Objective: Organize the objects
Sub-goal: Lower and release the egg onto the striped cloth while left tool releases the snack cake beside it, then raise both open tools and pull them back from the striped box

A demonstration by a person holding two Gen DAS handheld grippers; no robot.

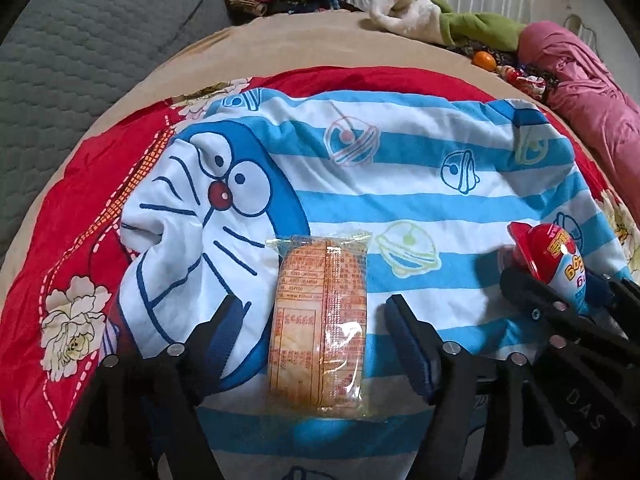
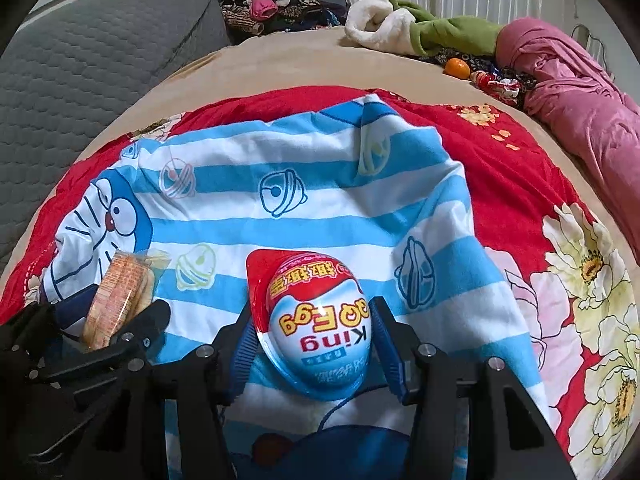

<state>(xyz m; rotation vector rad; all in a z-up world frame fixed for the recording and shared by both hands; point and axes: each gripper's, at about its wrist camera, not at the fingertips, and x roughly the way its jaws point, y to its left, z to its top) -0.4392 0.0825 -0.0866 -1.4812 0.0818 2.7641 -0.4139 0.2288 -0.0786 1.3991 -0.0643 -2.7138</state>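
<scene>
An orange snack packet [image 1: 320, 320] in clear wrap lies flat on a blue-and-white striped cartoon cloth [image 1: 400, 184]. My left gripper [image 1: 314, 304] is open around it, with a gap showing on each side of the packet. In the right wrist view the packet [image 2: 120, 296] sits at the left, between the left gripper's fingers [image 2: 152, 316]. My right gripper [image 2: 311, 312] is shut on a red, white and blue toy egg [image 2: 320, 320], its blue pads [image 2: 386, 344] pressed to the egg's sides. The left wrist view shows the egg [image 1: 560, 256] at the right edge, tilted.
The striped cloth [image 2: 280, 216] lies on a red flowered quilt [image 2: 520, 184] over a tan bed. A grey quilted cushion [image 1: 80, 60] is at the left. At the back are a green-and-white garment [image 2: 400, 24], a pink cloth [image 2: 580, 100], an orange [image 2: 457, 67] and sweets [image 2: 496, 82].
</scene>
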